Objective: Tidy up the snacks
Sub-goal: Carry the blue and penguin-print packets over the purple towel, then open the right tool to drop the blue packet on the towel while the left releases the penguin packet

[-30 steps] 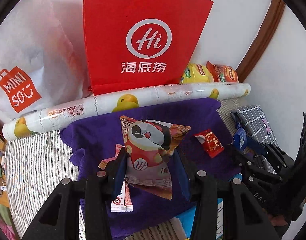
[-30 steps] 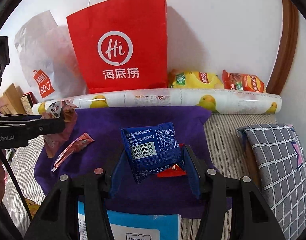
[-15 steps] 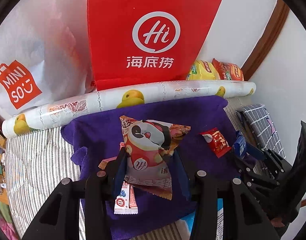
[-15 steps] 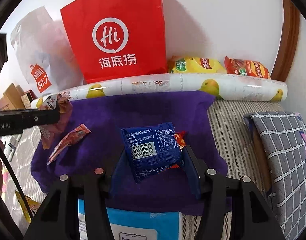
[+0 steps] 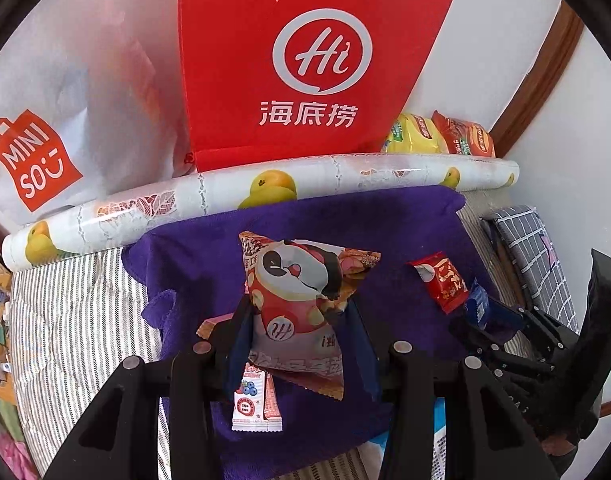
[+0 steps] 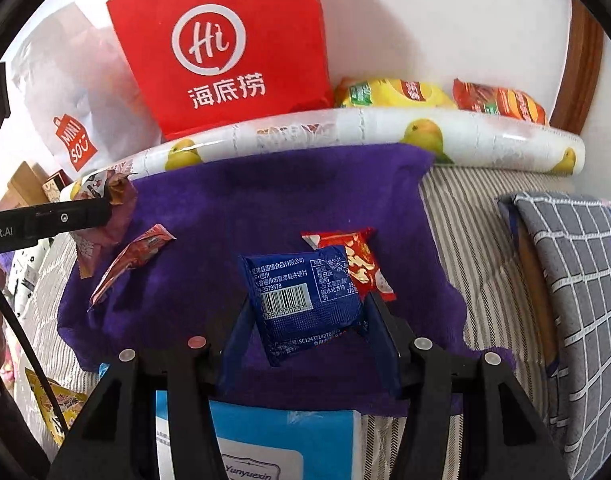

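- Striped bedding (image 6: 457, 220) carries a purple towel (image 6: 265, 200); a red paper bag (image 6: 225, 44) stands against the white wall beyond its far edge.
- Left gripper (image 5: 301, 320) points level toward the bag, fingers clamped on a panda snack pouch (image 5: 301, 280) above the towel's middle.
- Right gripper (image 6: 305, 312) tilts slightly down near the towel's right edge, pinching a blue snack packet (image 6: 301, 296) over a red packet (image 6: 361, 264) lying on the towel.

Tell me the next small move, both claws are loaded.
Probably carry the panda snack bag in the left claw up toward the red paper bag. Both claws are shut on packets, the right claw on the blue packet, above the purple towel.
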The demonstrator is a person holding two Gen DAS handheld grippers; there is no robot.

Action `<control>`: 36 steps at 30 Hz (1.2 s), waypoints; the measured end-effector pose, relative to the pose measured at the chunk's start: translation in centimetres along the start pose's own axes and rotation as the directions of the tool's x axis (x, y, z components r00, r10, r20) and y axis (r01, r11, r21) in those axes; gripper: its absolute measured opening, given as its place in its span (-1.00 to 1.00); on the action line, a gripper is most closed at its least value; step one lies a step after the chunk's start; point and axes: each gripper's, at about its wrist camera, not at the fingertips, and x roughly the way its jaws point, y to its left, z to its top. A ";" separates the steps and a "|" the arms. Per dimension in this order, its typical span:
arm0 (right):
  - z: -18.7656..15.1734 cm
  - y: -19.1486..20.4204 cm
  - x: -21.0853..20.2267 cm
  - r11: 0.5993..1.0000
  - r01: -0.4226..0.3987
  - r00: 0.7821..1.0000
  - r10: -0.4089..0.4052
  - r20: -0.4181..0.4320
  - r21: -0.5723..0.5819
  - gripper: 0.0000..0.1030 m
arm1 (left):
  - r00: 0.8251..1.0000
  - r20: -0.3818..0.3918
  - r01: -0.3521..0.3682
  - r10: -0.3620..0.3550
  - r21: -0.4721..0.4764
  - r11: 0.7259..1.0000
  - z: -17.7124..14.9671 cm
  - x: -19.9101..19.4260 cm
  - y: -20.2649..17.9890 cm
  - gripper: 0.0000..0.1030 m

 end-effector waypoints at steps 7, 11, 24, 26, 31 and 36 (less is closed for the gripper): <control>-0.4 -0.1 0.7 1.000 -0.012 0.999 0.012 -0.036 -0.003 0.10 | 1.000 -0.006 -0.007 0.007 0.000 1.000 0.1 0.3 0.1 -0.15; -0.6 -0.1 1.0 1.000 -0.006 0.999 0.006 -0.042 -0.017 0.10 | 1.000 -0.013 -0.007 0.007 0.002 1.000 0.2 0.6 0.1 -0.15; -0.1 -0.8 -1.2 0.998 -0.064 0.997 0.065 0.042 -0.016 0.12 | 0.998 -0.055 0.015 -0.015 -0.004 1.000 -0.1 2.2 -0.1 -0.15; -0.1 -1.2 -1.1 0.998 -0.070 0.997 0.070 0.044 0.000 0.12 | 0.997 -0.072 0.005 -0.005 0.001 1.000 -0.3 2.9 -0.5 -0.15; -0.1 -2.0 -1.1 0.995 -0.088 0.995 0.086 0.052 0.036 0.12 | 0.994 -0.101 0.044 -0.045 -0.014 0.999 -0.6 4.0 -0.6 -0.15; -0.2 -2.1 -1.0 0.995 -0.095 0.995 0.094 0.045 0.038 0.12 | 0.993 -0.103 0.060 -0.062 -0.027 0.998 -0.6 4.1 -0.4 -0.14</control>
